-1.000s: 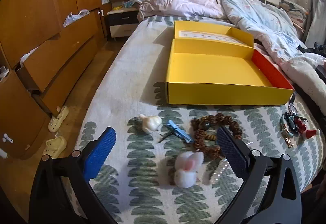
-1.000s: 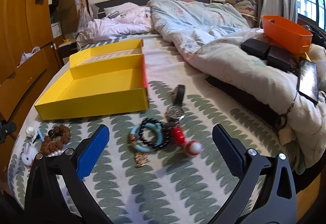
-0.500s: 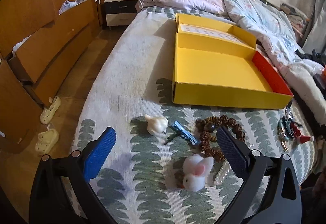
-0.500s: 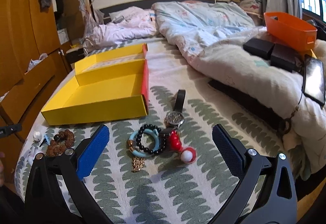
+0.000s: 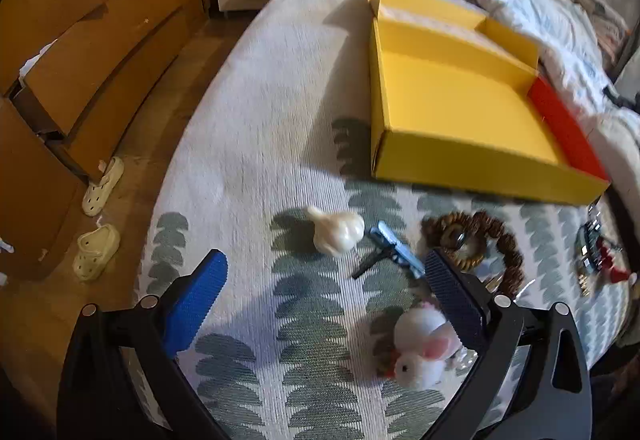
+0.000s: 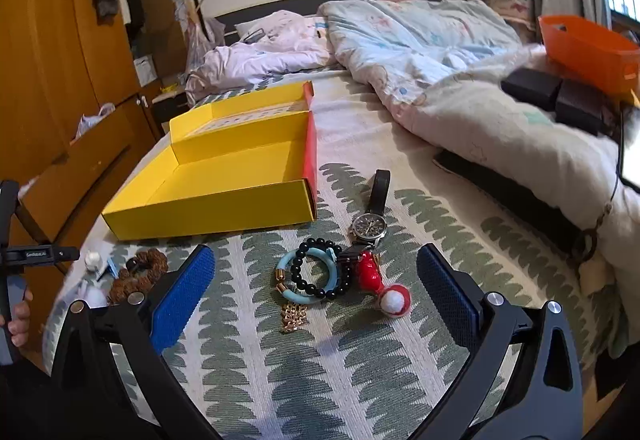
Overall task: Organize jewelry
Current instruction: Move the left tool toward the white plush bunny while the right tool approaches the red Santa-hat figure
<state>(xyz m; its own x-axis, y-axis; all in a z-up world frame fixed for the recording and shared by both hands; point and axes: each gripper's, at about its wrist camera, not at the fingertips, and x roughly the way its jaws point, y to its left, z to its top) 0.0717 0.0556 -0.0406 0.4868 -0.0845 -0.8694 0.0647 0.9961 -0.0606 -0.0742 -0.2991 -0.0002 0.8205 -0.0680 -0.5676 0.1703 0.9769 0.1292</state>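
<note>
Bed [image 6: 360, 380] w/ leaf-print cover holds everything. Yellow box [image 5: 460, 112] sits open, nothing in it, beyond both piles. My left gripper [image 5: 324, 292] is spread wide, empty, over the garlic charm [image 5: 338, 230], blue clip [image 5: 396, 250], brown beads [image 5: 472, 236] & bunny [image 5: 420, 352]. My right gripper [image 6: 316, 288] is also wide, empty, over watch [image 6: 370, 226], black bracelet [image 6: 320, 268], teal bangle [image 6: 304, 276], red charm [image 6: 370, 272].

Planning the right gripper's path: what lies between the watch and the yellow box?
Nothing: the right wrist view shows only bare patterned bedspread between the watch and the yellow box.
</note>
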